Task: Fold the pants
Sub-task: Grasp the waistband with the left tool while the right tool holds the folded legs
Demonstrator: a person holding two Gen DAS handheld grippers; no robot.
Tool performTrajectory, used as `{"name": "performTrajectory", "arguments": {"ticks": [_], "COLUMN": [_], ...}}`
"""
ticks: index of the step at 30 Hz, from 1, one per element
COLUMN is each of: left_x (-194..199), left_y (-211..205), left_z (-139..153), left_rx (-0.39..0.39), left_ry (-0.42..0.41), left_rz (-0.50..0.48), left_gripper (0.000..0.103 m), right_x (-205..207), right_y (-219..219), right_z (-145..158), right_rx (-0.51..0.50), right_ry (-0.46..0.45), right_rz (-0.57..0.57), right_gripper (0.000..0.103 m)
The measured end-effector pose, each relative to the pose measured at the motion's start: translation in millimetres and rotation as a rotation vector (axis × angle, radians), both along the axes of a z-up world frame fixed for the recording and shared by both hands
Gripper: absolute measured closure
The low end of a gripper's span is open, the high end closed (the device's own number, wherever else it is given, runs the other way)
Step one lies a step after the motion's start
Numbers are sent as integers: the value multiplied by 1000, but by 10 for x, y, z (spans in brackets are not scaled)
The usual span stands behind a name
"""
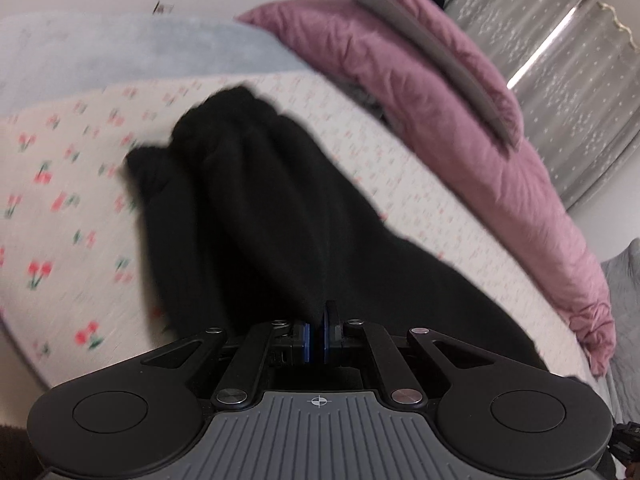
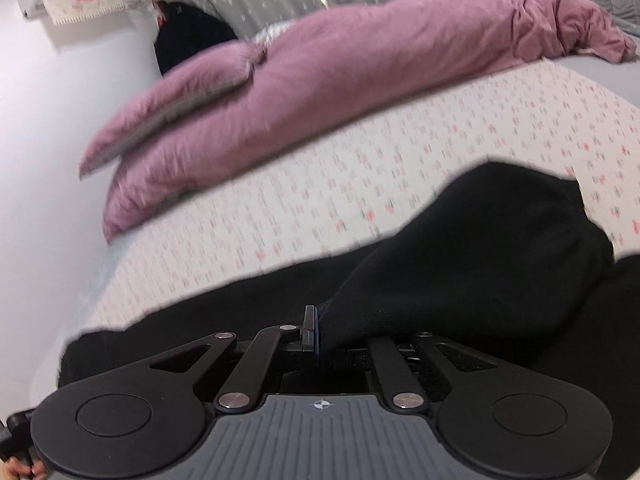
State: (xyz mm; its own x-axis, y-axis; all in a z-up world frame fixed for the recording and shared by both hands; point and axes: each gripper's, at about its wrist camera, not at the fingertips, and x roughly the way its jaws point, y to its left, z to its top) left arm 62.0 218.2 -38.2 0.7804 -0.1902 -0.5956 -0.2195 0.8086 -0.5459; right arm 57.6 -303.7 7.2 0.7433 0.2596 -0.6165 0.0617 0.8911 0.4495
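The black pants [image 1: 248, 208] lie bunched on the cherry-print sheet [image 1: 60, 184], with their far end gathered into folds at the upper left. My left gripper [image 1: 316, 336] is shut on the near edge of the cloth, which stretches away from its blue pads [image 1: 306, 340]. In the right wrist view the pants [image 2: 480, 248] rise in a hump to the right. My right gripper [image 2: 320, 332] is shut on the fabric. The cloth drapes over its right finger and hides it; only the left finger [image 2: 309, 326] shows.
A pink duvet [image 1: 460, 120] lies rolled along the far side of the bed [image 2: 320, 184], with grey curtains [image 1: 560, 60] behind it. A pale blue blanket [image 1: 120, 52] lies at the far left. A white wall [image 2: 48, 140] borders the bed. Both views are motion-blurred.
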Motion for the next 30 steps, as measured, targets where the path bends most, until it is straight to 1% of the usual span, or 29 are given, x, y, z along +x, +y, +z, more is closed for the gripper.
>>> {"name": "performTrajectory", "arguments": {"ticks": [2, 3, 4, 5, 6, 7, 8, 9, 10, 11, 13, 16, 19, 21, 22, 24, 25, 26, 27, 28, 29, 30], "left_x": [-19, -24, -46, -60, -73, -90, -101, -95, -86, -59, 4, 83, 145, 145, 164, 211, 227, 238, 246, 236, 214, 176], "left_y": [61, 82, 93, 103, 106, 121, 147, 182, 225, 257, 350, 457, 552, 601, 610, 616, 600, 570, 542, 508, 492, 480], "left_z": [-88, -111, -118, -108, -83, -59, -31, -1, 18, 35, 68, 86, 91, 76, 68, 43, 39, 43, 53, 69, 89, 124], "left_rx": [-15, -17, -18, -15, -8, 0, 6, 11, 10, 3, -28, -35, -36, -23, -15, -20, -6, 30, 66, 97, 109, 124], "left_ry": [20, 21, 9, -7, -20, -37, -58, -75, -84, -92, -104, -107, -106, -111, -117, -116, -113, -107, -102, -108, -123, -148], "left_rz": [-20, -32, -41, -52, -59, -58, -52, -36, -15, 6, 31, 53, 89, 131, 148, 159, 162, 173, 179, 182, 181, 180], "left_gripper": [91, 91, 90, 89, 87, 81, 74, 70, 61, 57, 57, 58, 59, 60, 62, 62, 66, 76, 80, 85, 90, 92], "right_x": [-42, -41, -60, -67, -79, -120, -141, -158, -186, -205, -209, -166, -99, -46, -22, -2, 15, 14, 32, 24, -1, -64], "right_y": [35, 44, 40, 30, 9, -23, -38, -49, -53, -41, 37, 226, 422, 508, 541, 580, 600, 610, 637, 630, 623, 576], "right_z": [-154, -253, -338, -431, -517, -549, -545, -529, -517, -518, -547, -618, -661, -676, -693, -737, -753, -765, -772, -757, -728, -681], "right_rx": [-20, -23, -17, -2, 30, 62, 89, 123, 164, 205, 256, 310, 311, 306, 310, 322, 325, 320, 306, 290, 279, 265], "right_ry": [38, 61, 85, 115, 136, 127, 121, 113, 98, 85, 87, 103, 92, 76, 70, 62, 57, 55, 57, 52, 38, 18], "right_rz": [-1, -6, -11, -18, -28, -34, -29, -18, -8, 9, 59, 146, 200, 212, 210, 198, 195, 192, 194, 193, 196, 204], "right_gripper": [98, 97, 95, 88, 87, 87, 79, 71, 54, 49, 49, 49, 49, 51, 54, 60, 68, 85, 92, 95, 96, 97]}}
